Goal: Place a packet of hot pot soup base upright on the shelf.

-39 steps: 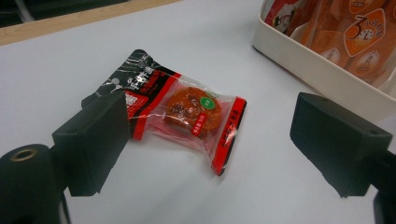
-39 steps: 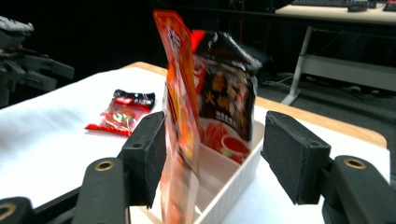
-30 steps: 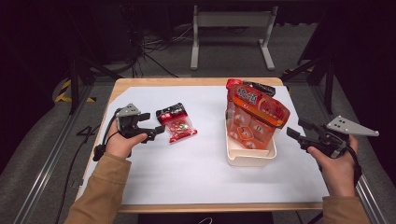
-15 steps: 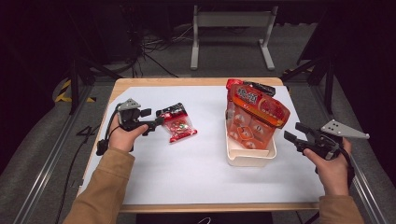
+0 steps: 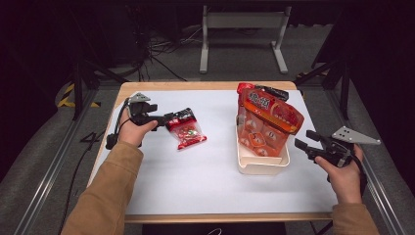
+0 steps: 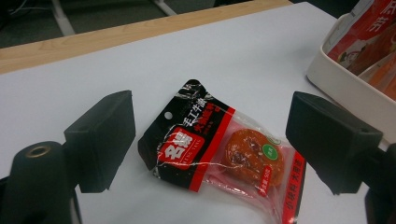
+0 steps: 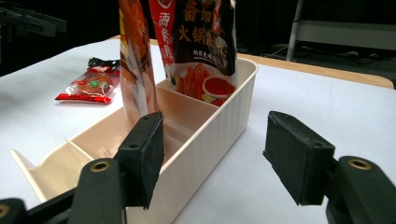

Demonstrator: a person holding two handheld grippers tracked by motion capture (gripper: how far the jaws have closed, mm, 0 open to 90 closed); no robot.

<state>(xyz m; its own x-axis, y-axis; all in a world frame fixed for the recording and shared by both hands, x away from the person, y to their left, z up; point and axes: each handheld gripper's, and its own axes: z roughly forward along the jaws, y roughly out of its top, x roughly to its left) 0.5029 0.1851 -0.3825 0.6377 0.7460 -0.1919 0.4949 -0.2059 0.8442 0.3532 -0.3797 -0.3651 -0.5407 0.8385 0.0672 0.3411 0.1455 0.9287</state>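
The left hand-held gripper is spread wide around the snack packet, whose long side runs toward lower right.

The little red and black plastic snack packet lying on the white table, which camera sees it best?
The left gripper view: the red and black plastic snack packet lies close up, with its print readable. In the high view it is small. In the right gripper view it lies far off, low and flat.

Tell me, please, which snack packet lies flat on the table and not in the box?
The small red and black packet at the left tool. It lies flat on the white table; the other packets stand upright in the cream box.
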